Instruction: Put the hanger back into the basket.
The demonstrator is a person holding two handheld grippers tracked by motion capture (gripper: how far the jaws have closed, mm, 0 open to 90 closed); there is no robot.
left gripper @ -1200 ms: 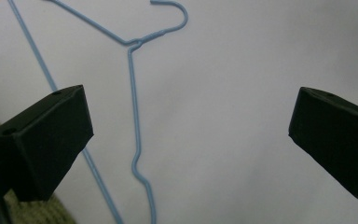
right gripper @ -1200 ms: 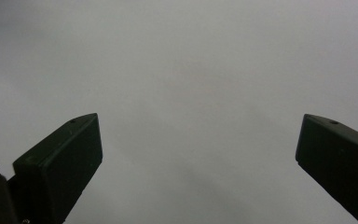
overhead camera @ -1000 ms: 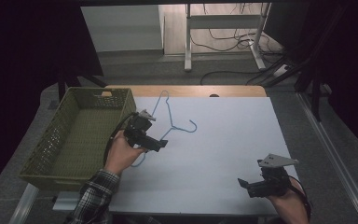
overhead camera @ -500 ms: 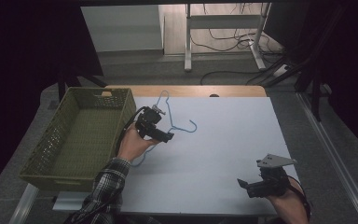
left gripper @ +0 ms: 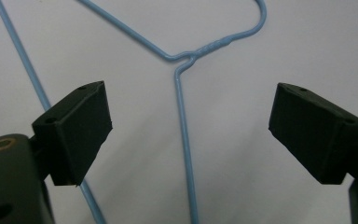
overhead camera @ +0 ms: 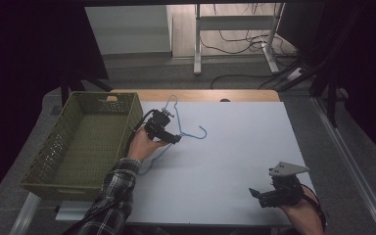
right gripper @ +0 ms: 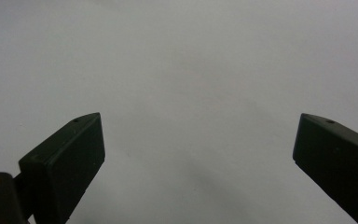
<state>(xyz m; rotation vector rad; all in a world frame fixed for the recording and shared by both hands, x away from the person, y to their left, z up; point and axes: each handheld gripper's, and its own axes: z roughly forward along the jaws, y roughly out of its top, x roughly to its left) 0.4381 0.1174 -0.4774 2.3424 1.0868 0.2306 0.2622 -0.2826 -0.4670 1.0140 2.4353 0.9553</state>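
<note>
At centre-left of the high view, the left claw has just been closing, jaws apart astride the thin blue wire hanger, poised to grip; the right claw rests open.

Person in a plaid sleeve holding two black claws; the right claw carries a grey three-cornered plate.

Thin blue wire hanger lies apparently flat on the white table, beside the basket
</note>
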